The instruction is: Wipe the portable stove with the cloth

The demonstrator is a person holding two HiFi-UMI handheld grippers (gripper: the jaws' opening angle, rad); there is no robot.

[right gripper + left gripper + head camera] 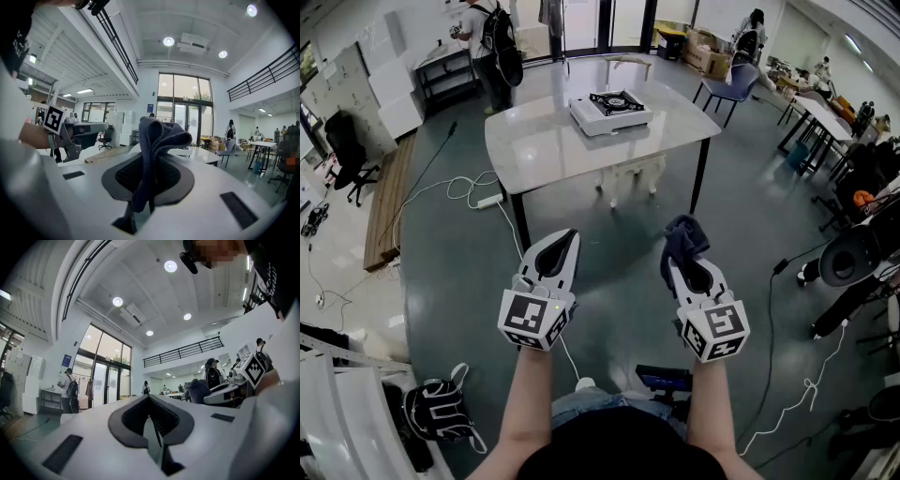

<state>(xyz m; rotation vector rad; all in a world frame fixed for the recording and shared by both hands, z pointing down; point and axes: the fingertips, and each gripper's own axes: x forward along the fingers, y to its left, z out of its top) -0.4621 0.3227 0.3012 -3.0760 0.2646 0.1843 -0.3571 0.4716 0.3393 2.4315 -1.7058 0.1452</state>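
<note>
Pinching the cloth (682, 236), right tongs (682, 261) sit well apart from the stove (610, 110); left tongs (565, 240) pressed together.

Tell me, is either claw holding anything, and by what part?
The right gripper pinches the dark cloth by a bunched fold; the left gripper is shut and empty.

Dark blue cloth (684, 237), white stove (586, 116) with black burner (615, 100), pale grey table (544, 142)

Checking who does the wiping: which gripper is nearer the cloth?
Right. The right gripper has its jaws shut on the cloth, which bunches up from them. The left gripper is alongside to its left, jaws together, not touching it.
</note>
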